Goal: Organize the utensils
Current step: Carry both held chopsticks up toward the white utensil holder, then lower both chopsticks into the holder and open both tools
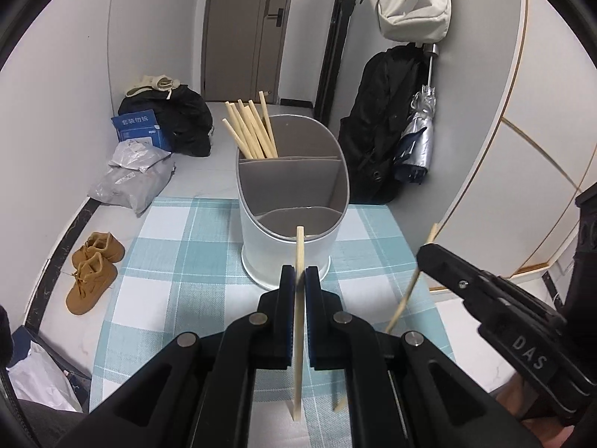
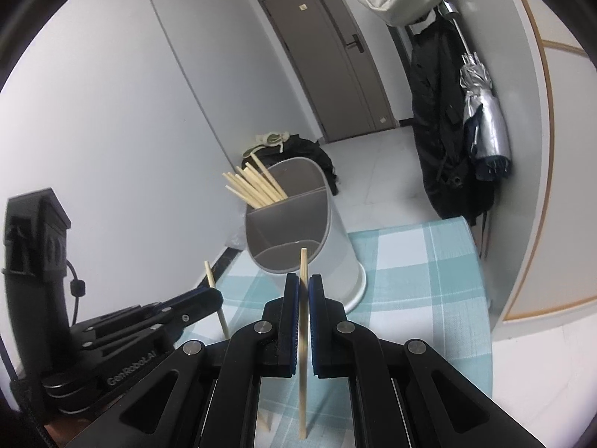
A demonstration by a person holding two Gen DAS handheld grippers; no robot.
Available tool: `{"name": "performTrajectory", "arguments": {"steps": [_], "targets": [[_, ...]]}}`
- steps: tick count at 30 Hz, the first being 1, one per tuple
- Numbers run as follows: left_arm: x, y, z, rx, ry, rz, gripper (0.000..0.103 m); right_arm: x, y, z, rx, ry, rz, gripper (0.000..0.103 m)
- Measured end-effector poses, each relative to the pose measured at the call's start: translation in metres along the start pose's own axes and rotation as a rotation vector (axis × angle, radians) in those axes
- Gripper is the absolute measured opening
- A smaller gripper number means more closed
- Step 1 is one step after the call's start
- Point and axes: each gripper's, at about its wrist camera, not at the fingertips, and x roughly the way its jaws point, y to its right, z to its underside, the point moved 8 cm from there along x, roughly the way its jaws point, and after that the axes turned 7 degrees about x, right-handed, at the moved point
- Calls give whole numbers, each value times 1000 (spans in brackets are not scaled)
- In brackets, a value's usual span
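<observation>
A white utensil holder point(image 1: 287, 246) with grey dividers stands on the checked tablecloth point(image 1: 186, 261). Several wooden chopsticks point(image 1: 252, 130) lean in its far left compartment; the near compartments look empty. My left gripper point(image 1: 299, 276) is shut on one chopstick point(image 1: 298, 321), held upright just short of the holder. My right gripper point(image 2: 304, 283) is shut on another chopstick point(image 2: 303, 336), also upright before the holder point(image 2: 328, 246). The right gripper shows in the left wrist view point(image 1: 425, 257) with its chopstick point(image 1: 406, 291). The left gripper shows in the right wrist view point(image 2: 214, 298).
The table is small, with its far edge just behind the holder. Beyond it on the floor lie brown shoes point(image 1: 93, 268), grey parcels point(image 1: 134, 179) and a black bag point(image 1: 175, 119). A black coat point(image 1: 384, 123) and an umbrella point(image 1: 418, 142) hang at the right.
</observation>
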Motion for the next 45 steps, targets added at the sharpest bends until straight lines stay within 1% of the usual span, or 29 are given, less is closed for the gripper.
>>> {"name": "performTrajectory", "arguments": {"steps": [8,11,15,21,30,34,36,39,45], "targets": [[-7,-3,2,-8,-6,19,1,4,-16,5,-49,0,1,4],[-8,-6,0,-16,-26,21,1,8,-19,6,-39,-13,-8,4],[-11,-8,-3,-17,-30,26,1,12,-20,5,-25,-24,-14,4],[-17,-3,-7,4,-56,39,1,8,-27,-4,-48,-2,-13,4],[-22,8,-23,42,-76,87,1,6,-30,-22,-45,23,-6,4],[-27,14,-36,58,-76,108,1,-1,-32,-39,-50,40,-7,4],[-31,16,-48,62,-69,124,1,-6,-34,-49,-54,52,-10,4],[-34,18,-67,47,-64,153,1,-12,-38,-71,-72,77,-9,4],[-33,22,-105,38,-42,180,1,-15,-49,-115,-111,130,-1,4]]}}
